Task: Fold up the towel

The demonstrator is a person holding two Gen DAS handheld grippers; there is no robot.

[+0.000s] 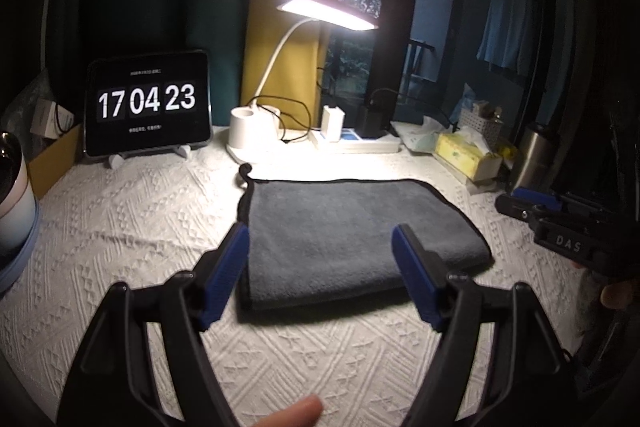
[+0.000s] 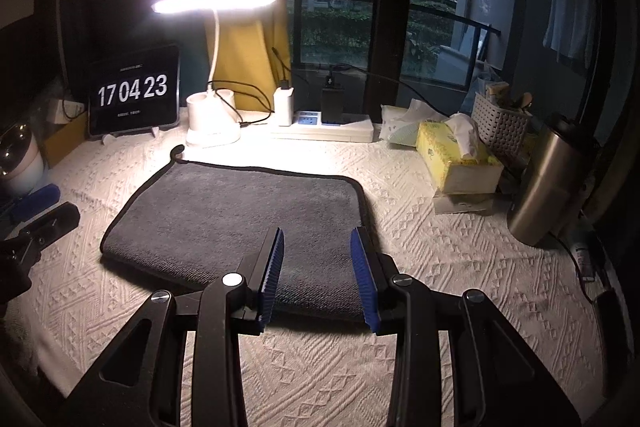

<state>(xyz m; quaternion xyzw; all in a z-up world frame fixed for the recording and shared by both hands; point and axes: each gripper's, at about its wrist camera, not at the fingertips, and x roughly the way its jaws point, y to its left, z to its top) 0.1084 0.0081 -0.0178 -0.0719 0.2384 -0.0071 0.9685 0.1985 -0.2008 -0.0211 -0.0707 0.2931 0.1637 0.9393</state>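
So the gray towel (image 1: 352, 235) is lying flat on the white textured tablecloth (image 1: 140, 227), already folded over on itself, with black edging and a little hanging loop (image 1: 245, 173) curling off its far left corner. The left gripper (image 1: 320, 259) hovers over the near left part of the towel with its blue-padded fingers (image 1: 228, 267) spread wide, nothing between them. The right gripper (image 2: 317, 259) sits over the near right edge, fingers (image 2: 272, 271) also apart but a bit narrower, and also gripping nothing. Behind the towel there's a lit desk lamp (image 2: 214, 1), a tablet clock (image 2: 134, 91) showing 17 04 23, a power strip (image 2: 324, 129), a yellow tissue box (image 2: 456, 163) and a steel tumbler (image 2: 548, 183) off to the right.
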